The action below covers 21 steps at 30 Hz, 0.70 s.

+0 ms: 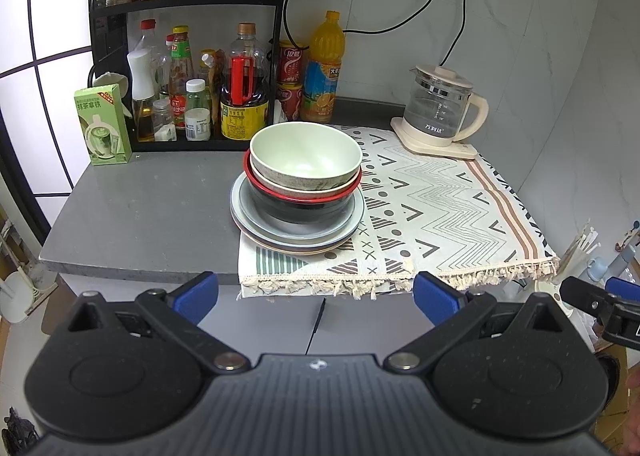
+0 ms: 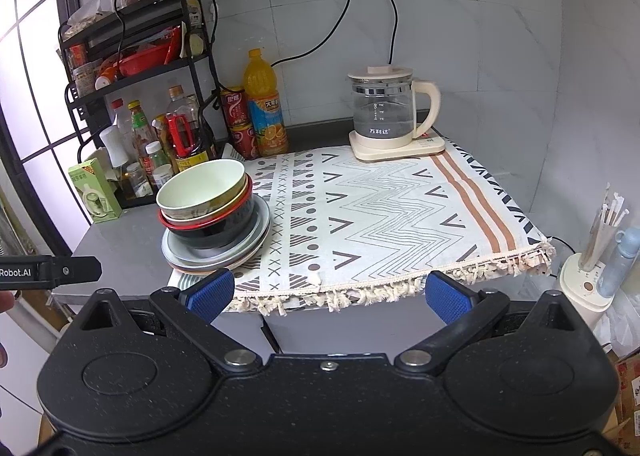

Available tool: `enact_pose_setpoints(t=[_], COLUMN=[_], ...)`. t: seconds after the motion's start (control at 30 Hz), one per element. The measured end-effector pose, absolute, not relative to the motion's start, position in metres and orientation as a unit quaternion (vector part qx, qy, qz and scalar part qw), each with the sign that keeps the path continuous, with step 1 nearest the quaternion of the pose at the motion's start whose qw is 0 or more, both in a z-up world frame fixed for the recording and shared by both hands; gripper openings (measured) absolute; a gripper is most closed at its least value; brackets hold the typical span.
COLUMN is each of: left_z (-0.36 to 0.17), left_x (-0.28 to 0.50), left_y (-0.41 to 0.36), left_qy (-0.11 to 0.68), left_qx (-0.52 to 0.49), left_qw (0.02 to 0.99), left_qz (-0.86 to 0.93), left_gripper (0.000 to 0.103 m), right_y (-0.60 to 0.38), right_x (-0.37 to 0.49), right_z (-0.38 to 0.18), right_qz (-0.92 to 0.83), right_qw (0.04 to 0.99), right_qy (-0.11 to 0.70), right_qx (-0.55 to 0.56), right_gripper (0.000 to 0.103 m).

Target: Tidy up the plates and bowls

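- Nearest, the left gripper (image 1: 316, 296) hangs off the front edge of the counter with its blue pads wide apart and nothing between them; the right gripper (image 2: 330, 292) sits likewise, jaws released and empty, just short of the fringe of the patterned cloth (image 2: 380, 216); both look backed off from the crockery, which I judge to mean the stacking is done or close to it.
- In the right wrist view the other tool's side reads "Robot.AI".
- The task's things stand as one pile at the cloth's left edge, partly over the grey counter (image 1: 140, 208): a pale green bowl (image 1: 306, 154) nested in a beige one, that in a red-rimmed black bowl (image 1: 304, 204), all on stacked grey plates (image 1: 296, 232); largest at the bottom, likely for steadiness; the top bowls tilt a little.
- Left of the pile, a green carton (image 1: 104, 124) bears Chinese characters, too small to read surely.
- Behind, a black rack (image 1: 188, 4) keeps sauce bottles together; an orange juice bottle (image 1: 323, 68) stands beside it.
- Farthest right, a glass kettle (image 2: 386, 112) with Chinese lettering sits near the wall sockets, its cord plugged in.
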State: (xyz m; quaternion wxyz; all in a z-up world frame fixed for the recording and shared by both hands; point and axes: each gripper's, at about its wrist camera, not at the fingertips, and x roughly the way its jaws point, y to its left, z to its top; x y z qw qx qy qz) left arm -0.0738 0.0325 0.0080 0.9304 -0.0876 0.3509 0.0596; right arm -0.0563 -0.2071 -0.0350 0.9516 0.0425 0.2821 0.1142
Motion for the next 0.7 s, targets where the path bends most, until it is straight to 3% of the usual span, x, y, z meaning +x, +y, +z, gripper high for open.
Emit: enact_pose_setpoints(t=[0.7], left_z=[0.0082], left_x=[-0.0746], left_y=[0.0356], left_qy=[0.350], left_qx=[-0.092], left_qw=[0.930], left_qz=[0.066], left_gripper=[0.103], right_y=[-0.2085], right_x=[-0.0568], right_z=[-0.0377], right_qz=[0.111], right_qw=[0.951], right_qy=[0.286], right_qx=[0.039], right_gripper=[0.103])
